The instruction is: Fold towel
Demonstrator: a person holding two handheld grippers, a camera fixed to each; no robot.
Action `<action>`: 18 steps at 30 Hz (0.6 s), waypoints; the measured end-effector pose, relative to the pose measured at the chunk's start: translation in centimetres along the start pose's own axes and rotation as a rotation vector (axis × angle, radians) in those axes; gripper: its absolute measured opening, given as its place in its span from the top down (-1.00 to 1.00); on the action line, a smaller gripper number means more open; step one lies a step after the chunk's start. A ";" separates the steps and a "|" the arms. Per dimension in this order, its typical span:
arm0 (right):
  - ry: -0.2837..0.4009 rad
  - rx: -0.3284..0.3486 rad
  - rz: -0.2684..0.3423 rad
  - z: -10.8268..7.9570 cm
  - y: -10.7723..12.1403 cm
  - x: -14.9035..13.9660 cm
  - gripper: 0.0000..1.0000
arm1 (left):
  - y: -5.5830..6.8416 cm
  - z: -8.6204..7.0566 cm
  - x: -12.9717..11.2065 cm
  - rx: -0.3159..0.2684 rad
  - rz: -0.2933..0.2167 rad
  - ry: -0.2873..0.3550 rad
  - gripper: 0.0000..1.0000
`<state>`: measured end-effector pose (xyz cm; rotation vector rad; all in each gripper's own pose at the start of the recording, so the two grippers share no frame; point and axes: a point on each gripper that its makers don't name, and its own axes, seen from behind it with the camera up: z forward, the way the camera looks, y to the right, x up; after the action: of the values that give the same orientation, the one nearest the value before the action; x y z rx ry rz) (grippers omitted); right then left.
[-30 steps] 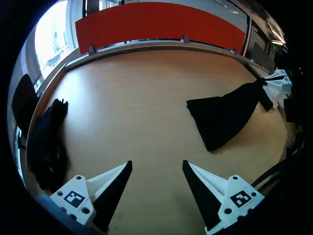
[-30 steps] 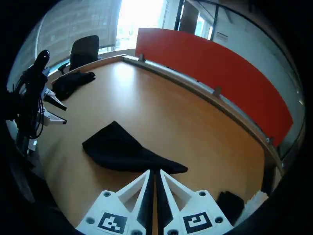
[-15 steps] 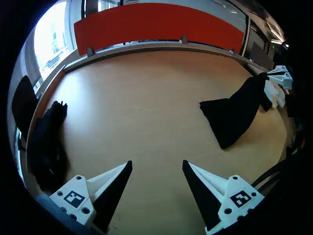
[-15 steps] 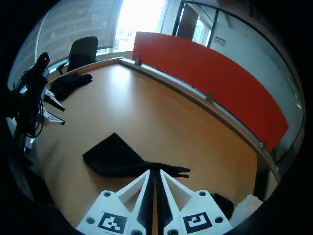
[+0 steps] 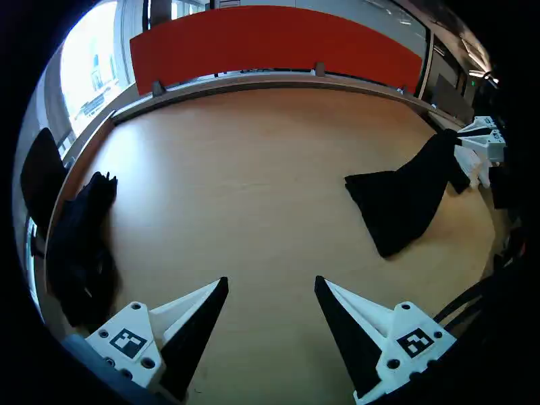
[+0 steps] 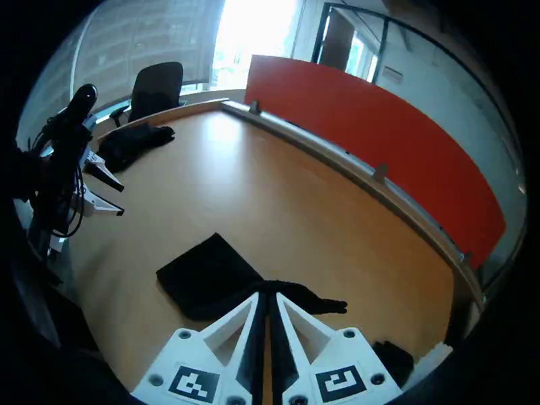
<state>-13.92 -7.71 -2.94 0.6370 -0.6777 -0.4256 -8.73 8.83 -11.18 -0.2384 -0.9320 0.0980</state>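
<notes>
A black towel (image 5: 401,202) lies on the wooden table (image 5: 256,169) at the right of the left gripper view, one corner lifted off the wood. My right gripper (image 5: 459,142) holds that raised corner. In the right gripper view the right gripper (image 6: 268,297) is shut, with the towel (image 6: 206,277) bunched just ahead of its tips and a strip of cloth trailing to the right. My left gripper (image 5: 270,283) stands open over bare wood, well apart from the towel; it also appears in the right gripper view as the left gripper (image 6: 121,201), held by a person's hand.
A heap of dark cloth (image 5: 81,250) lies at the table's left edge, near a black chair (image 6: 155,84). A red divider (image 5: 270,40) runs along the far side. More dark and white cloth (image 6: 398,354) sits beside the right gripper.
The right gripper has drawn the towel's corner toward itself and up; the towel has slid a little right in the left gripper view and bunched closer. The left gripper stayed still.
</notes>
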 end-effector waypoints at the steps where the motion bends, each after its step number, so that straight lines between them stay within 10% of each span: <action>1: -0.001 0.007 -0.004 0.2 -0.3 0.0 0.89 | 0.0 0.0 0.0 0.000 -0.002 0.001 -0.90; 18: -0.030 0.141 -0.049 3.9 -7.3 0.1 0.88 | -0.6 -0.7 0.0 0.001 -0.024 0.012 -0.91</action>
<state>-17.65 -14.69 -5.39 0.7829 -0.7260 -0.4355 -8.19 8.15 -11.39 -0.2260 -0.9223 0.0745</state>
